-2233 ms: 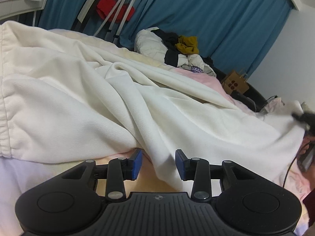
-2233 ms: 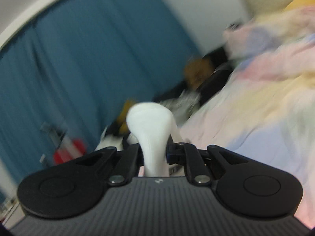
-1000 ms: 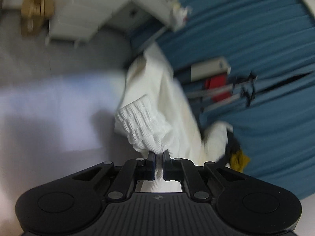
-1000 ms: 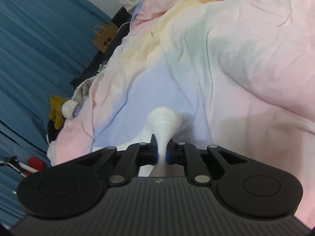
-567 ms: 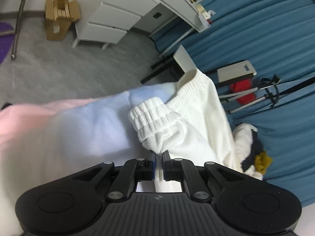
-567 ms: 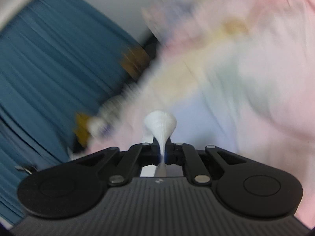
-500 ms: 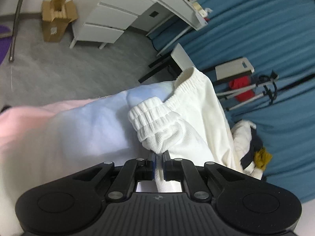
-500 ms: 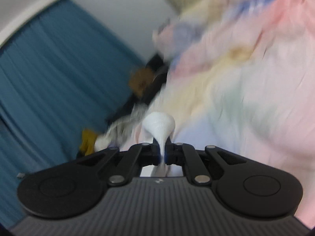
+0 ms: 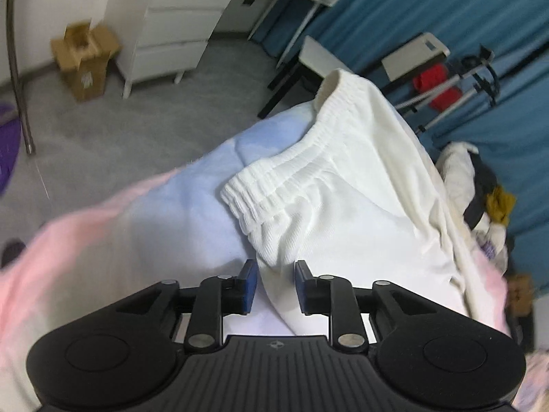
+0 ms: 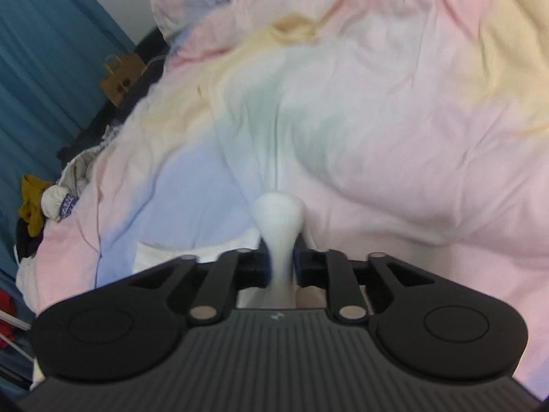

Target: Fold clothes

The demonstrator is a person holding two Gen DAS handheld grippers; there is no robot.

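The white garment [image 9: 346, 185], a thick ribbed-knit piece with elasticated cuffs, lies on the pastel bedspread [image 9: 178, 213] near the bed's edge, beyond which the grey floor [image 9: 137, 116] shows. In the left wrist view its gathered cuff sits folded over the body of the cloth, and a second elasticated hem rises at the far edge of the bed. The left gripper [image 9: 272, 283] has just been opening: its blue pads stand a narrow way apart, with a fold of the white cloth lying between them but clear gaps on both sides, so nothing is pinched. Past the bed are a white drawer unit [image 9: 171, 34], a cardboard box [image 9: 82, 58], blue curtains [image 9: 429, 10] and a heap of other clothes [image 9: 480, 202] at the right.

In the right wrist view the bedspread [image 10: 377, 120] fills most of the picture, in pink, yellow, pale green and blue patches, rumpled. The right gripper [image 10: 281, 267] has also just been opening; a bunched end of the white garment [image 10: 278, 216] stands up between its pads and mushrooms out above them. The picture is blurred there, and I cannot tell whether the pads press on the cloth. More of the white cloth lies flat just to the left below. The clothes heap [image 10: 51, 199] and a brown paper bag [image 10: 120, 79] sit along the bed's far left edge, by the curtains [image 10: 41, 51].
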